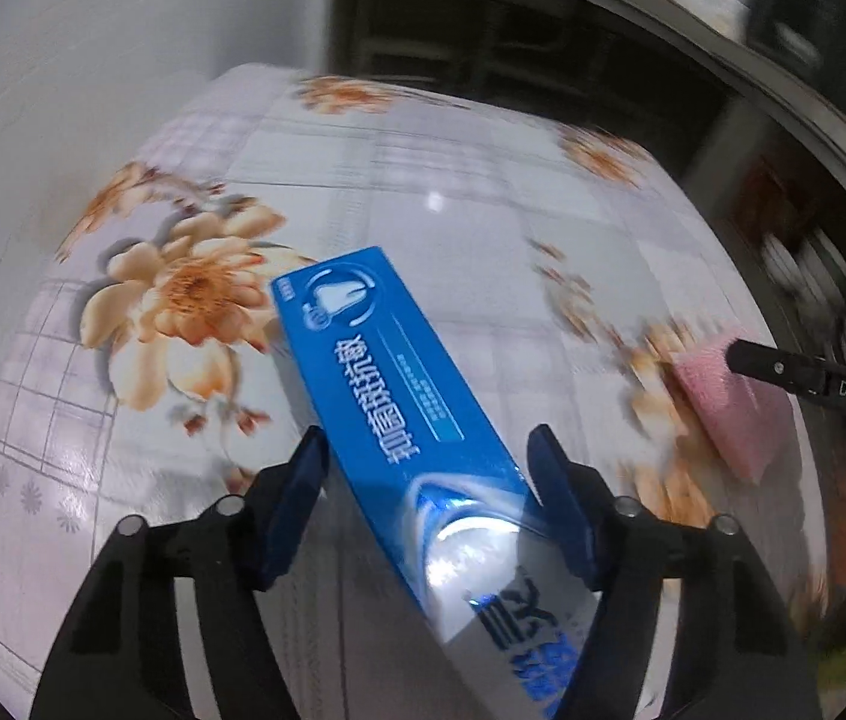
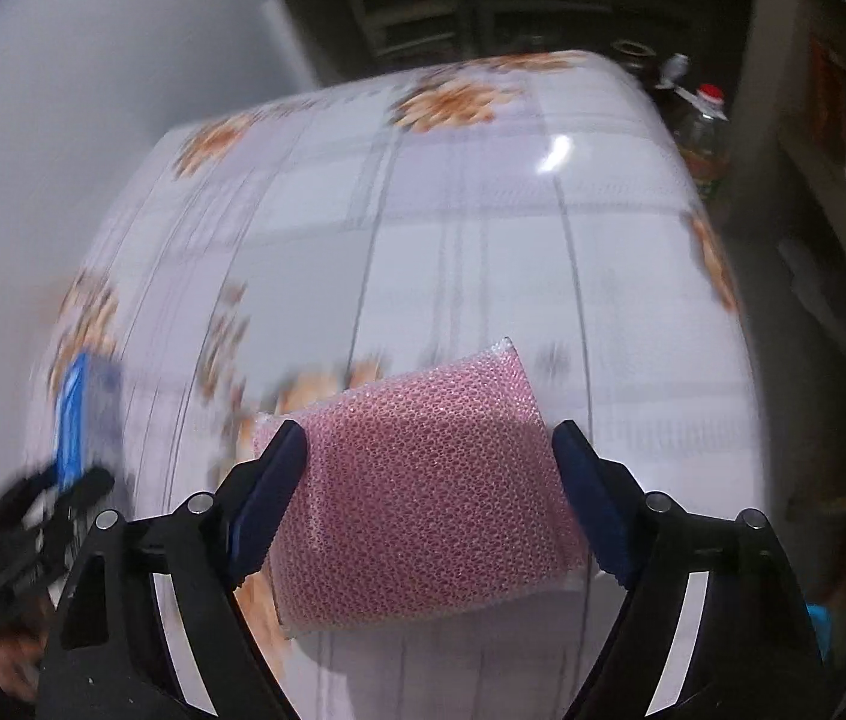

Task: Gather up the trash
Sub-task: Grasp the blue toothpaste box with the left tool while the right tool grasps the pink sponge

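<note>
Counter [image 1: 483, 228] under glossy pale cloth, grey grid lines, orange flower print. Plain white wall [image 1: 93, 60] behind, on left. Dark shelving [image 2: 453, 0] at far end. Clear bottle [image 2: 702, 132], red cap, upright just past counter's far right corner.
</note>
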Available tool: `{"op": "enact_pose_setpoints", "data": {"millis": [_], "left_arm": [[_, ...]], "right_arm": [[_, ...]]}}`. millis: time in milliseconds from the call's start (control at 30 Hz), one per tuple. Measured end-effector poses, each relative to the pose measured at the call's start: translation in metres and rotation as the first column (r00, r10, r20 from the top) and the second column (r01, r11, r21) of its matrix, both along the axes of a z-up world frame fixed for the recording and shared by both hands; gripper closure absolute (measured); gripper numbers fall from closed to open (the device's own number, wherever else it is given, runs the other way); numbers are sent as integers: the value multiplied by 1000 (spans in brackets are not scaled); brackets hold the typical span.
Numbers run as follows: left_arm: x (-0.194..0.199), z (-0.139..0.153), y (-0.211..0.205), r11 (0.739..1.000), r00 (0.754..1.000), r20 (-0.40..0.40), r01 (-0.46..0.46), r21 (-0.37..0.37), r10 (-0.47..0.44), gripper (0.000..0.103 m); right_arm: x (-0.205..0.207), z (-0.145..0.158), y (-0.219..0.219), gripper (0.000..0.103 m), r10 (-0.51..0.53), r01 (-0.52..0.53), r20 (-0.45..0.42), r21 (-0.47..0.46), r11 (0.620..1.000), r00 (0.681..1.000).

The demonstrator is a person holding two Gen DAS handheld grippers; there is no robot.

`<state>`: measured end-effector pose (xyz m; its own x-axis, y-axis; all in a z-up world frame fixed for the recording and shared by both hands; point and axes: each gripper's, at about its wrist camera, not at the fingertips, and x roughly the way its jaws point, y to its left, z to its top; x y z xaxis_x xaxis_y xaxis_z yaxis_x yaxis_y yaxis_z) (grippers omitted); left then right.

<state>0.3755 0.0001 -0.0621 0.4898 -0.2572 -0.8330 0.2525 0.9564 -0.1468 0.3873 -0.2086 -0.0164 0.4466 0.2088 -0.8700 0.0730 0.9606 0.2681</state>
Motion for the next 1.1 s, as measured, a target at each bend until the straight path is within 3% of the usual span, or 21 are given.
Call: {"op": "enact_pose_setpoints", "data": {"millis": [100,167,233,367,500,600,700,733,833,933,1100], "left_arm": [[-32,2,-11,991,992,6,129,29,-130,39],[-64,2,-17,971,972,-6,234,42,-234,39],[-97,-3,-21,950,951,-46,308,58,-305,41],[-157,-4,-30,907,911,-31,413,86,-412,41],[-189,-4,-36,894,898,-27,440,86,-439,41],[-192,-4,-38,903,906,-20,422,78,-422,41],[-189,-5,-34,913,915,-22,403,63,-403,43],[-189,-5,-34,917,919,-17,393,72,-393,44],[-186,-5,-31,926,930,0,366,95,-368,44],[-180,-5,-24,940,946,12,322,111,-325,44],[-169,-6,-7,961,968,21,246,123,-250,44]], "right_arm": [[-38,1,8,24,109,-109,0,-3,994,994],[-70,2,19,23,204,-204,-2,6,979,979],[-103,1,31,18,308,-307,-12,34,951,951],[-165,6,55,13,432,-432,21,3,902,902],[-196,20,39,13,313,-317,82,36,948,946],[-227,36,4,13,105,-136,162,193,972,981],[-248,31,-23,13,-72,19,140,347,938,987],[-256,23,-33,13,-132,80,99,416,906,986],[-257,12,-36,16,-191,159,23,460,873,981],[-252,9,-26,16,-187,178,-28,480,859,982],[-226,5,12,16,-163,179,-75,397,900,984]]}}
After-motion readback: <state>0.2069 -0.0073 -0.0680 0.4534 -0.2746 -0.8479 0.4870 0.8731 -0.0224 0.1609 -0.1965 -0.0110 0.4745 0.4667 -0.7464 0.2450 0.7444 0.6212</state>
